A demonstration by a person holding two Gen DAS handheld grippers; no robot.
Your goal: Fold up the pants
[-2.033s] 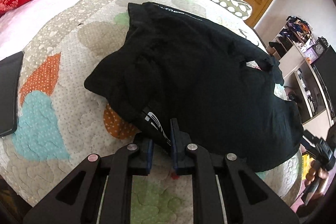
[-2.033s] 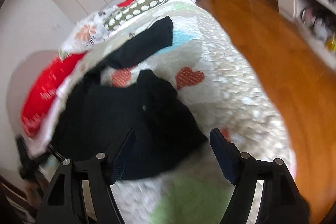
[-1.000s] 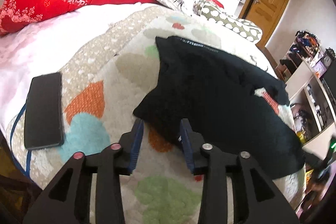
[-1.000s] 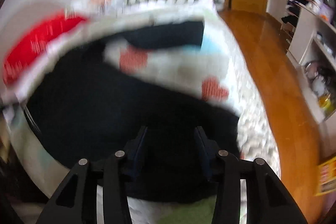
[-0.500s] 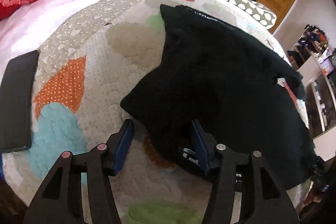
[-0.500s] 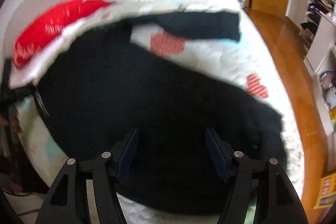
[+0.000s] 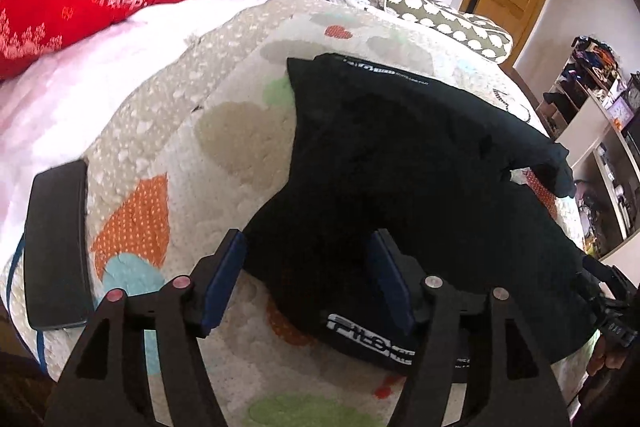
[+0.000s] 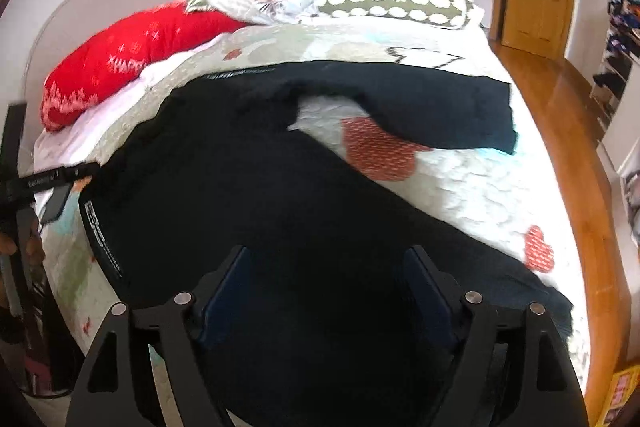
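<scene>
With both the left gripper (image 7: 306, 277) and right gripper (image 8: 326, 293) opening above the black pants (image 8: 280, 195), pinching nothing, the half-made fold risks slumping off the bed's (image 8: 480, 187) near edge.

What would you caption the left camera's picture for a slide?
Left gripper, jaws opening, over black pants spread on a quilted bed.

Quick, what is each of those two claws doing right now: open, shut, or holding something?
Left gripper: jaws opening, over the edge of the black pants, not gripping.
Right gripper: jaws opening above the pants, holding nothing.
</scene>
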